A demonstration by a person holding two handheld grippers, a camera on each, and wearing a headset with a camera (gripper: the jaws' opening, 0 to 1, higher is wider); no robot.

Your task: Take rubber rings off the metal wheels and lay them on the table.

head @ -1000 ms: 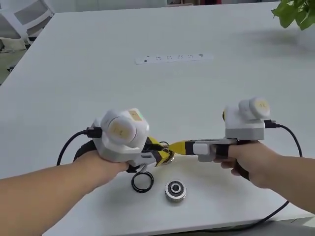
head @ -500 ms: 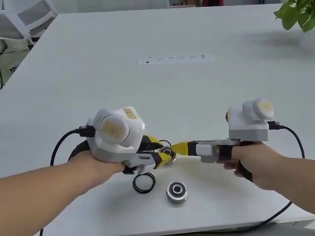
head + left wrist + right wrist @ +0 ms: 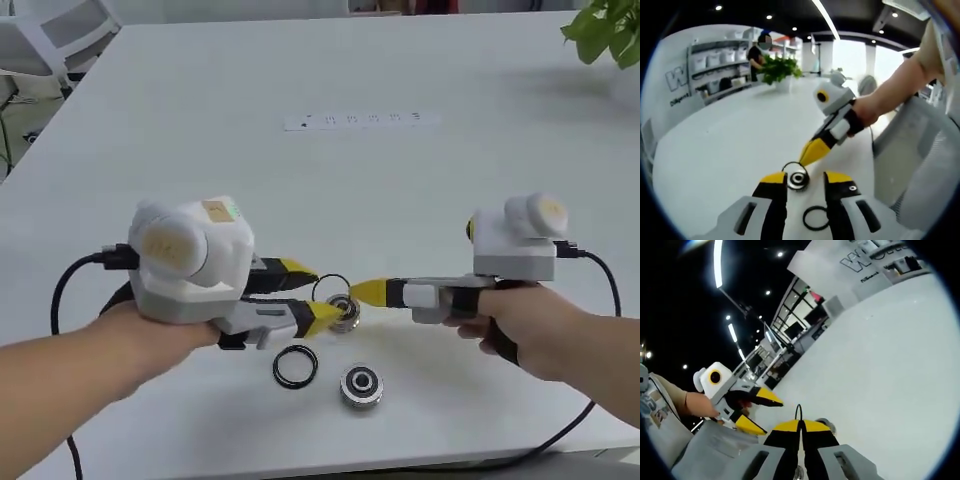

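We see our left claw [image 3: 806,178] spread open, with a small round metal wheel [image 3: 798,179] sitting between its yellow tips, against one of them. Our right claw [image 3: 800,426] is clenched on a thin black rubber ring [image 3: 798,411] that arches just over that wheel. Nearer us on the white worktop [image 3: 420,180] lie a loose black rubber ring [image 3: 295,366] and a second metal wheel [image 3: 360,385], apart from both claws.

White table [image 3: 200,120]: rubber ring [image 3: 295,366], metal wheel [image 3: 360,385], power strip [image 3: 360,120].
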